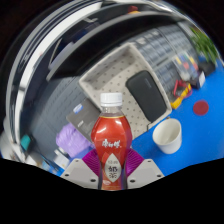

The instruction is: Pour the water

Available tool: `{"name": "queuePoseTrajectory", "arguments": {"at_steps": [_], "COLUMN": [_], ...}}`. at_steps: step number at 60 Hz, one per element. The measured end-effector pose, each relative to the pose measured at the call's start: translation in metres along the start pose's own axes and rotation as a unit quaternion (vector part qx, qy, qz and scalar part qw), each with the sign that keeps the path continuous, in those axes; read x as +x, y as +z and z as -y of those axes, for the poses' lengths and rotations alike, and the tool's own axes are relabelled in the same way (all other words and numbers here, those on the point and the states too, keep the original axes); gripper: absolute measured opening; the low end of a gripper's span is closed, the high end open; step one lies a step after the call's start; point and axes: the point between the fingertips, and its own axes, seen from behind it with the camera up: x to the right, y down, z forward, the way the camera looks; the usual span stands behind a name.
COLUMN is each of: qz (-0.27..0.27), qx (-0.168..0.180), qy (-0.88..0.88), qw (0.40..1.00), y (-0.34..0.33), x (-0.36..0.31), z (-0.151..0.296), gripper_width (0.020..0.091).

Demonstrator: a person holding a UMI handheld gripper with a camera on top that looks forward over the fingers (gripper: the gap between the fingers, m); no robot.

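Red-liquid bottle (pixel 110 143), white cap, stood upright between the tool (pixel 111 172) fingers, pink pads pressed on both sides | white cup (pixel 168 134) beside bottle, apart | blue surface (pixel 196 135) under both

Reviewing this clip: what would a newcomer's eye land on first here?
The red-labelled bottle with a white cap, standing upright between the gripper's fingers, dominates the view. Beside it, to the right on the blue table surface, stands a white cup. A purple object sits to the bottle's left.
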Motion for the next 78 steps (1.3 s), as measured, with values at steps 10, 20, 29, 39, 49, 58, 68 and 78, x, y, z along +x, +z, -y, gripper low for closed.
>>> {"name": "queuePoseTrajectory", "arguments": {"at_steps": [10,20,29,39,49,58,68,78], "qz": [0.046,0.071,0.088,0.078,0.069,0.065,0.045,0.018], "qx": [-0.005,-0.016,-0.002,0.000,0.008,-0.005,-0.017,0.006], "qy": [0.215,0.377,0.502,0.588,0.610,0.580,0.395,0.134], "qw": [0.976,0.923,0.860,0.805,0.789,0.812,0.918,0.991], "y": [0.021,0.038,0.047,0.058,0.060,0.062,0.052,0.034], "x": [-0.014,-0.012,-0.002,0.009,0.018,0.015,0.001,-0.002], "z": [0.017,0.020,0.031,0.032,0.036,0.036,0.060,0.128], "gripper_width": [0.0284,0.0284,0.0285,0.0285,0.0282,0.0284,0.0285,0.0286]}}
